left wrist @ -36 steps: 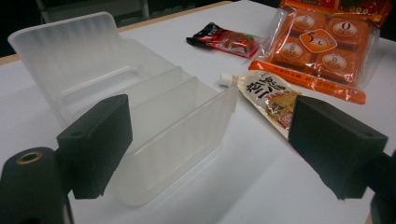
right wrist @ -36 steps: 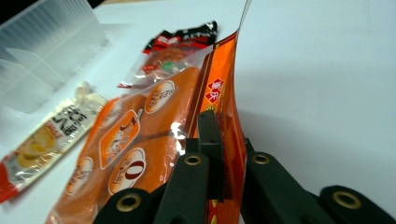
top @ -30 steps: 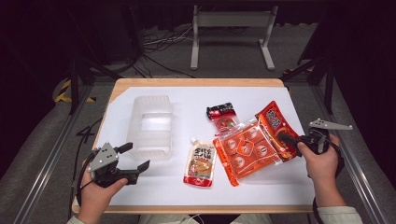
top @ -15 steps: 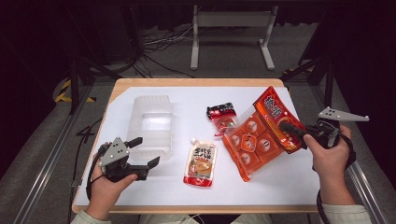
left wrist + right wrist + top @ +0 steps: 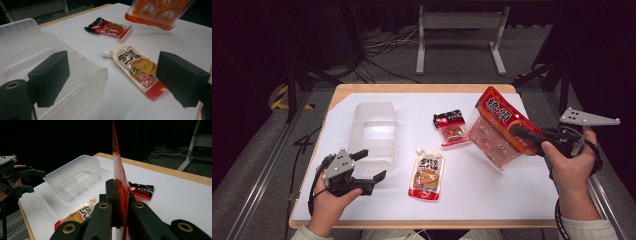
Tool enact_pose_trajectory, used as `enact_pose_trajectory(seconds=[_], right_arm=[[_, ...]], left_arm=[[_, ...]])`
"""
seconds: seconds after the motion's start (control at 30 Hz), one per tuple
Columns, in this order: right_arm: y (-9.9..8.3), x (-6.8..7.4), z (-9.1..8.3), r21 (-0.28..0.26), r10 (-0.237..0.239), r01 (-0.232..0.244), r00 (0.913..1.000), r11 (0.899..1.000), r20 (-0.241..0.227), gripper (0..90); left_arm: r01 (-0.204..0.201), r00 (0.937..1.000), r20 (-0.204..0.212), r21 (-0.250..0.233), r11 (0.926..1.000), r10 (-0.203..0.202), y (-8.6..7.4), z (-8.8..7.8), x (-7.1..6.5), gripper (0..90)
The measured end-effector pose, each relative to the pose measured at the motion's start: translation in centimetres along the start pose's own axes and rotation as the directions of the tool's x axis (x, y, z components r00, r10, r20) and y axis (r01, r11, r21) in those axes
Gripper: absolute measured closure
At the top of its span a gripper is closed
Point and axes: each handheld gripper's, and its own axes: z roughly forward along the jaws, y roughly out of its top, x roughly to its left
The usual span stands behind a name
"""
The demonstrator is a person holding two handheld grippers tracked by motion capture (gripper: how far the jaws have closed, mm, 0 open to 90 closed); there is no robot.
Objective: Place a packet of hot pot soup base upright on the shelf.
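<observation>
Resting low over the near left corner of the white table (image 5: 377,100), the left gripper (image 5: 374,165) sits in a person's left hand (image 5: 329,200) with its two black jaws spread wide and nothing between them. In the left gripper view the jaws point toward a clear plastic bin (image 5: 37,62), and the left jaw overlaps the bin's near wall, though contact cannot be told. The bin (image 5: 373,131) stands empty just ahead of that gripper in the high view. Right of it, a spouted pouch (image 5: 427,174) with a red bottom edge lies flat near the table's front middle, cap pointing away from the person. Farther back, a small black-and-red packet (image 5: 449,126) lies flat, apart from the pouch. At right, a large orange-red bag (image 5: 499,131) hangs tilted, clear of the table, above its right half. The right gripper (image 5: 532,142), held in the person's right hand (image 5: 569,165), has its jaws pressed together on the bag's right edge; the right gripper view shows the bag (image 5: 120,177) edge-on and upright, pinched between the black jaws.
</observation>
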Motion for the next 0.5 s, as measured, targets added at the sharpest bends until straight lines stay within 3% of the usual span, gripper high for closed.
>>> enact_pose_trajectory(seconds=[0.3, 0.4, 0.5], right_arm=[[1.3, 0.2, -0.1, 0.023, -0.025, 0.026, 0.999, 0.999, -0.036, 90.0], [1.6, 0.6, 0.2, 0.032, -0.038, 0.039, 0.9977, 0.999, -0.057, 90.0], [2.0, 1.1, 0.6, 0.043, -0.05, 0.053, 0.9962, 0.998, -0.071, 90.0]], left_arm=[[-0.019, 0.9995, 0.027, 0.007, 0.9998, 0.019, 0.5, 1.5, -0.6, 11.8], [-0.06, 0.9977, 0.032, 0.009, 0.9982, 0.059, 1.3, 2.3, -0.5, 11.0], [-0.066, 0.9967, 0.046, -0.006, 0.9978, 0.067, 2.4, 3.1, -0.3, 10.8]])
